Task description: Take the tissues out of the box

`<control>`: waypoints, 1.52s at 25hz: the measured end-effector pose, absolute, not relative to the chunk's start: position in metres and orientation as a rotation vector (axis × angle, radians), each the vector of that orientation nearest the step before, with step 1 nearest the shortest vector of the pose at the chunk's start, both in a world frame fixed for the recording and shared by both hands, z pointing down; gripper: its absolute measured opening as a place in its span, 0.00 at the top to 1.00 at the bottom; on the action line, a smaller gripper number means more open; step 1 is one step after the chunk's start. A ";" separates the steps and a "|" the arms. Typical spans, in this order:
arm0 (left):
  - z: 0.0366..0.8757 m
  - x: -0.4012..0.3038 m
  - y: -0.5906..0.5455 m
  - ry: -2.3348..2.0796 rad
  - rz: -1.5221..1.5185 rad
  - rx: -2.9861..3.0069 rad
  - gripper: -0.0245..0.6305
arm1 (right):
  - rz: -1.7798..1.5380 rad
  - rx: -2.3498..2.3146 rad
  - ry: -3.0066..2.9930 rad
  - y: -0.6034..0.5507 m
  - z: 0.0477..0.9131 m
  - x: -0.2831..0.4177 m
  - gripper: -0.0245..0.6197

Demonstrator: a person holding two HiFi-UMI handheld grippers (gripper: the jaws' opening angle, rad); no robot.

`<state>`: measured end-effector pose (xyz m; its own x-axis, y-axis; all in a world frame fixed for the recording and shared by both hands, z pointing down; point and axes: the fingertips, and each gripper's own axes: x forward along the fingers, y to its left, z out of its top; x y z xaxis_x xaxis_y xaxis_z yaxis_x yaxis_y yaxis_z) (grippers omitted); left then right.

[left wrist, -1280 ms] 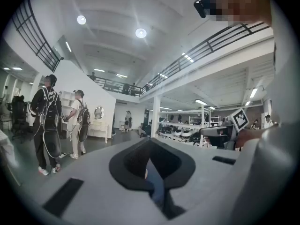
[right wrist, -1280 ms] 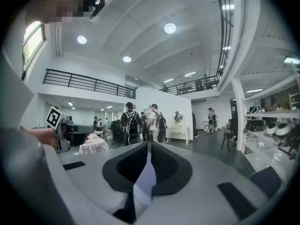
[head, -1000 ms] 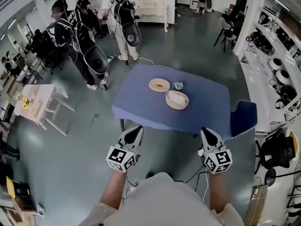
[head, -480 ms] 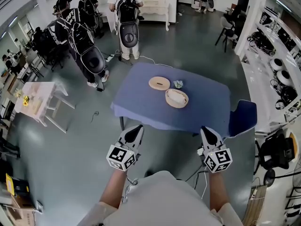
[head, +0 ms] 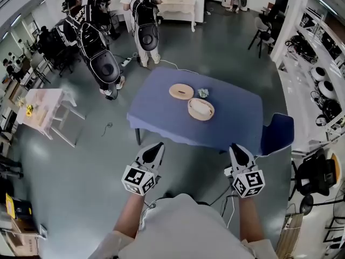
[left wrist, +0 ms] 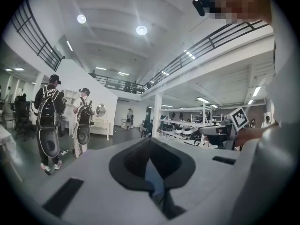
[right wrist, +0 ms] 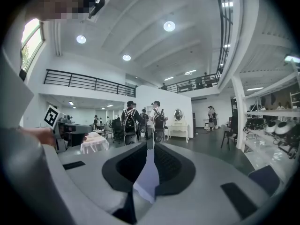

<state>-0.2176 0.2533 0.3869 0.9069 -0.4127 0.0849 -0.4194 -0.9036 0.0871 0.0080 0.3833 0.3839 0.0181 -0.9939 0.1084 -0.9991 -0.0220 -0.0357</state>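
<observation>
Facing a perhaps tissue-filled box point(head: 201, 109), left hand-held gripper point(head: 157, 145) and right hand-held gripper point(head: 236, 147) sit closed.

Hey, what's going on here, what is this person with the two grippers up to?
A person stands back from the blue table, holding the left gripper and the right gripper out in front. Both are shut and empty, and neither touches anything. On the table sit an open round box with something whitish inside, its lid lying apart from it, and a crumpled tissue close by. Nothing is being handled at this moment.
</observation>
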 end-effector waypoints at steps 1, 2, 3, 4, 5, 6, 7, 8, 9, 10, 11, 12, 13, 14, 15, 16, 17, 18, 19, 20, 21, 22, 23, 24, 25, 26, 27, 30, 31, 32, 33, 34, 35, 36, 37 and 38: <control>0.387 -0.216 0.255 -0.655 0.098 2.965 0.95 | 0.159 2.201 -2.163 0.384 0.385 0.010 0.88; 0.388 -0.215 0.257 -0.660 0.099 2.964 0.95 | 0.159 2.197 -2.166 0.385 0.386 0.011 0.87; 0.389 -0.214 0.259 -0.666 0.100 2.963 0.95 | 0.162 2.192 -2.169 0.386 0.387 0.012 0.85; 0.389 -0.214 0.261 -0.672 0.103 2.961 0.95 | 0.165 2.187 -2.172 0.386 0.389 0.013 0.81; 0.390 -0.214 0.262 -0.678 0.108 2.959 0.95 | 0.169 2.182 -2.175 0.387 0.390 0.013 0.79; 0.391 -0.214 0.263 -0.684 0.112 2.958 0.95 | 0.171 2.176 -2.179 0.387 0.391 0.013 0.79; 0.392 -0.213 0.265 -0.688 0.115 2.956 0.95 | 0.173 2.170 -2.183 0.387 0.392 0.014 0.79; 0.393 -0.212 0.266 -0.693 0.119 2.955 0.95 | 0.177 2.164 -2.187 0.387 0.394 0.015 0.79; 0.394 -0.210 0.268 -0.699 0.123 2.953 0.95 | 0.181 2.160 -2.191 0.388 0.395 0.017 0.80; 0.396 -0.208 0.270 -0.704 0.126 2.951 0.95 | 0.187 2.157 -2.195 0.389 0.397 0.019 0.80; 0.397 -0.206 0.271 -0.709 0.128 2.950 0.95 | 0.192 2.156 -2.199 0.391 0.398 0.022 0.80; 0.397 -0.204 0.273 -0.714 0.128 2.950 0.95 | 0.198 2.156 -2.201 0.392 0.400 0.025 0.80; 0.397 -0.202 0.274 -0.718 0.126 2.951 0.95 | 0.203 2.155 -2.201 0.393 0.402 0.028 0.80; 0.397 -0.200 0.273 -0.722 0.124 2.950 0.95 | 0.207 2.154 -2.201 0.392 0.403 0.030 0.80; 0.397 -0.199 0.272 -0.725 0.124 2.948 0.95 | 0.212 2.153 -2.199 0.391 0.405 0.032 0.80; 0.397 -0.199 0.271 -0.727 0.126 2.946 0.95 | 0.218 2.153 -2.198 0.389 0.406 0.034 0.80; 0.398 -0.200 0.269 -0.729 0.131 2.943 0.95 | 0.223 2.152 -2.197 0.387 0.407 0.034 0.80; 0.400 -0.200 0.268 -0.731 0.138 2.940 0.95 | 0.229 2.151 -2.196 0.385 0.408 0.034 0.80; 0.402 -0.201 0.266 -0.732 0.146 2.936 0.95 | 0.233 2.150 -2.196 0.383 0.410 0.034 0.80; 0.403 -0.200 0.263 -0.733 0.151 2.933 0.95 | 0.237 2.146 -2.195 0.380 0.411 0.034 0.80; 0.405 -0.199 0.259 -0.733 0.153 2.930 0.95 | 0.241 2.143 -2.194 0.376 0.413 0.034 0.80; 0.406 -0.197 0.255 -0.732 0.153 2.927 0.95 | 0.245 2.140 -2.192 0.372 0.415 0.035 0.80; 0.407 -0.196 0.251 -0.728 0.152 2.924 0.95 | 0.250 2.138 -2.191 0.367 0.417 0.036 0.80; 0.408 -0.194 0.245 -0.723 0.151 2.922 0.95 | 0.254 2.139 -2.188 0.362 0.419 0.036 0.80; 0.410 -0.192 0.240 -0.717 0.150 2.920 0.95 | 0.257 2.142 -2.183 0.357 0.420 0.037 0.80; 0.411 -0.190 0.233 -0.709 0.148 2.918 0.95 | 0.259 2.146 -2.177 0.352 0.421 0.039 0.80; 0.413 -0.187 0.227 -0.700 0.146 2.917 0.95 | 0.261 2.150 -2.171 0.346 0.422 0.040 0.80; 0.419 -0.175 0.206 -0.673 0.149 2.915 0.95 | 0.272 2.160 -2.151 0.329 0.426 0.046 0.80; 0.421 -0.171 0.199 -0.662 0.154 2.914 0.95 | 0.278 2.161 -2.144 0.323 0.428 0.048 0.80; 0.423 -0.166 0.192 -0.651 0.159 2.913 0.95 | 0.286 2.162 -2.136 0.316 0.430 0.051 0.80; 0.424 -0.161 0.183 -0.638 0.165 2.913 0.95 | 0.293 2.164 -2.127 0.308 0.432 0.054 0.80; 0.425 -0.158 0.173 -0.626 0.172 2.914 0.95 | 0.301 2.165 -2.119 0.298 0.433 0.056 0.80; 0.426 -0.155 0.163 -0.612 0.180 2.916 0.95 | 0.307 2.166 -2.110 0.288 0.435 0.057 0.80; 0.428 -0.152 0.151 -0.599 0.190 2.918 0.95 | 0.313 2.167 -2.100 0.277 0.437 0.057 0.80; 0.430 -0.150 0.140 -0.585 0.200 2.922 0.95 | 0.319 2.167 -2.089 0.266 0.440 0.058 0.80; 0.432 -0.147 0.128 -0.570 0.209 2.925 0.95 | 0.326 2.168 -2.078 0.256 0.443 0.058 0.80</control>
<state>-0.1470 0.1281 0.4320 0.9178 -0.3609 0.1655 -0.3824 -0.9157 0.1237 0.0582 0.2557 0.4434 0.0334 -0.9709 0.2373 -0.9969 -0.0493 -0.0614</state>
